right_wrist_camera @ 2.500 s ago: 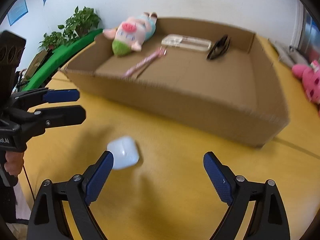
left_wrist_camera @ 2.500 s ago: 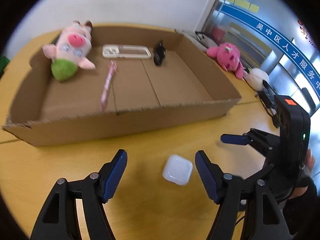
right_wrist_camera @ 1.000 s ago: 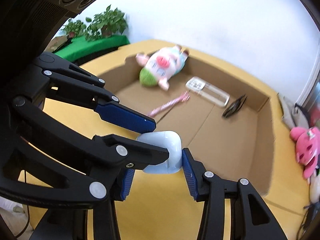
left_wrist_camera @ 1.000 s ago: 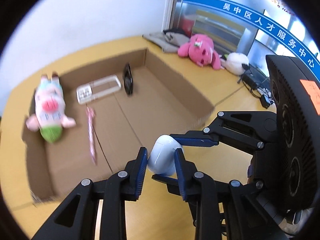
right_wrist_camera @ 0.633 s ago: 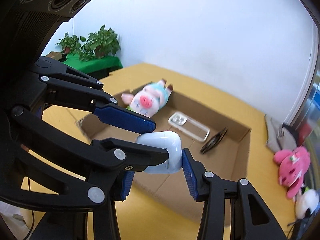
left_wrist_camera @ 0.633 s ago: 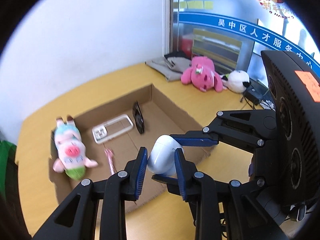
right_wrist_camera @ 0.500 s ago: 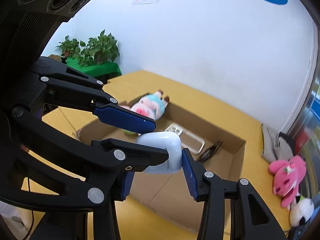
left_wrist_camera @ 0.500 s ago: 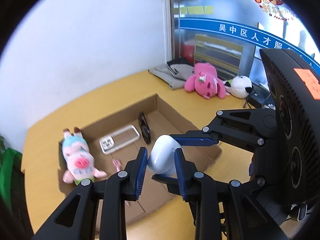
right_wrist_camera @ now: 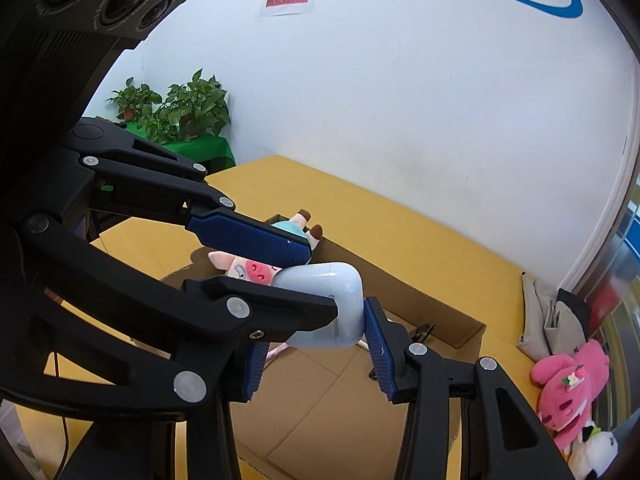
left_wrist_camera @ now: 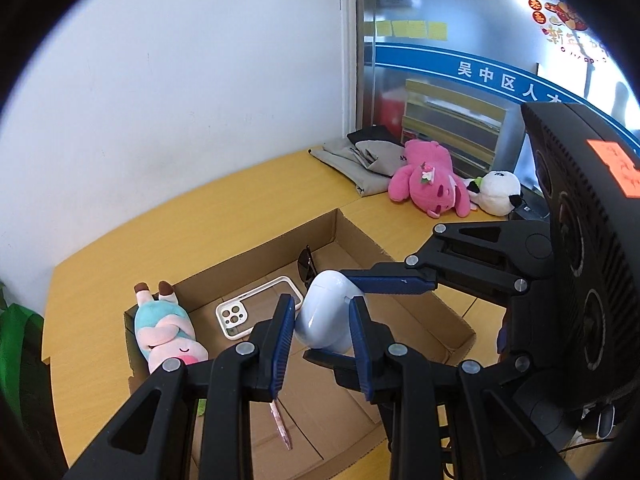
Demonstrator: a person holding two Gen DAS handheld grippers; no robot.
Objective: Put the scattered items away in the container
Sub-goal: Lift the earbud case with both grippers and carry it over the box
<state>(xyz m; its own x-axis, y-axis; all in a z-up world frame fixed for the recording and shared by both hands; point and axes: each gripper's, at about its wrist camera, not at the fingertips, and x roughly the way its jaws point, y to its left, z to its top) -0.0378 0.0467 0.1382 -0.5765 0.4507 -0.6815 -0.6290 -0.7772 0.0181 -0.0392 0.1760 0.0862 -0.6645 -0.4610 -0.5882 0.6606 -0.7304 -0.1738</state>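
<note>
Both grippers pinched one white earbud case (left_wrist_camera: pixel 326 314), held high above the cardboard box (left_wrist_camera: pixel 460 322): the left gripper (left_wrist_camera: pixel 320 330) squeezed its sides, the right gripper (right_wrist_camera: pixel 314 346) clamped it crosswise. The carry looked underway; next, lowering and releasing. The box's middle floor lay bare, beside the pig plush (left_wrist_camera: pixel 166 336) and phone case (left_wrist_camera: pixel 256 306).

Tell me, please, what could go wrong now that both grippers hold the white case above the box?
The white case is smooth and rounded, pinched by both the left gripper and right gripper; uneven release could make it slip. It hangs high above the cardboard box, so a drop might bounce or strike the phone case.
</note>
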